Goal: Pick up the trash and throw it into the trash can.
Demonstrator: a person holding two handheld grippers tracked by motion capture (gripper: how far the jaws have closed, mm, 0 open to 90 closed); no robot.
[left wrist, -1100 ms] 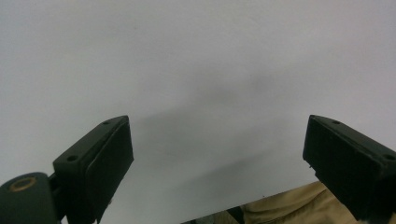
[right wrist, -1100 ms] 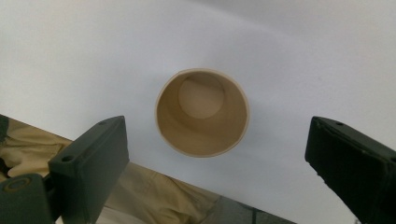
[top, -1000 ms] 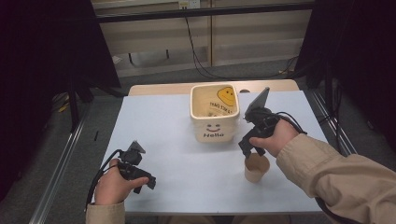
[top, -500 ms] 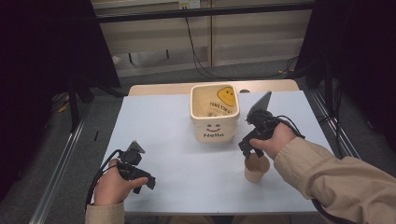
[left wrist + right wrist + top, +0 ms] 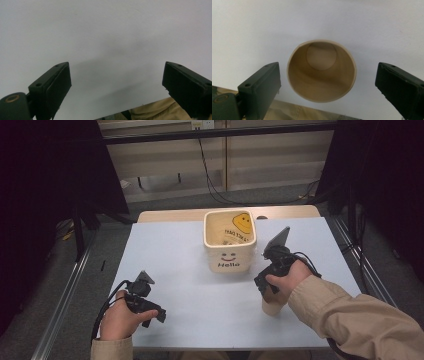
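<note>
— Two grippers, what are they doing?
— Right gripper (image 5: 327,82) hangs over a tan cup (image 5: 322,70), jaws spread wide to either side of its rim, gripping nothing. The cup stands upright and empty on the pale table (image 5: 180,270), near the front edge, just ahead of the cream bin (image 5: 229,242).
— And the left gripper (image 5: 116,87)?
— Wide open too, empty, over bare table at the front left.

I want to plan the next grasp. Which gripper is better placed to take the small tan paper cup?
The right gripper. Its open jaws stand on either side of the small tan paper cup, directly above it. The left gripper is far across the pale table, over bare surface.
</note>
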